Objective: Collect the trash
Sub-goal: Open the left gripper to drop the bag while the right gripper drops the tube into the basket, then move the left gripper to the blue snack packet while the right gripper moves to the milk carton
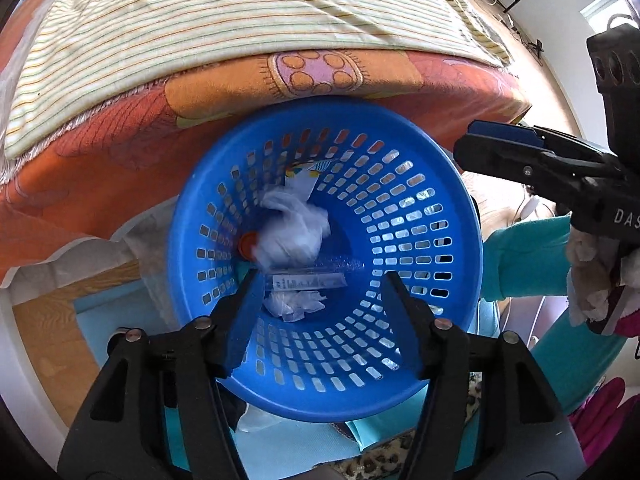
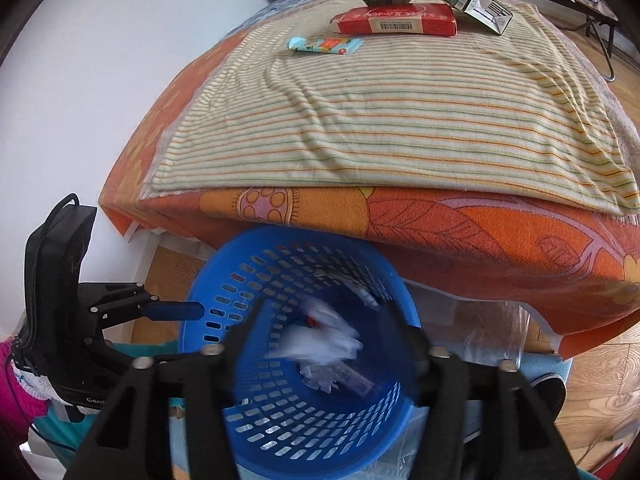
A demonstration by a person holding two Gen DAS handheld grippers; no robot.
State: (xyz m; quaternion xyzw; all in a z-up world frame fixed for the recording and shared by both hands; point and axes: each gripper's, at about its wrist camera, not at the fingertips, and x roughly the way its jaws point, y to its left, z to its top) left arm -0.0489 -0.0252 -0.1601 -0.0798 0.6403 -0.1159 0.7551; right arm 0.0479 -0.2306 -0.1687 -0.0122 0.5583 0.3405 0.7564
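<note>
Over the blue basket (image 1: 420,152) your left gripper (image 1: 320,284) and right gripper (image 2: 332,332) hang open and empty, crumpled white wrappers (image 1: 294,228) already inside, while the red box (image 2: 396,20), small packet (image 2: 326,45) and green carton (image 2: 472,2) still wait on the bed (image 2: 440,224).

Each gripper is built of matte black plastic arms joined by round silver screws, and the fingers (image 1: 240,320) are faced with blue pads. On the right gripper (image 1: 476,144) white letters "DAS" are printed on the body. A black cable loop is seen atop the left gripper (image 2: 192,311). A magenta sleeve (image 2: 14,392) with a fuzzy white cuff is worn.
</note>
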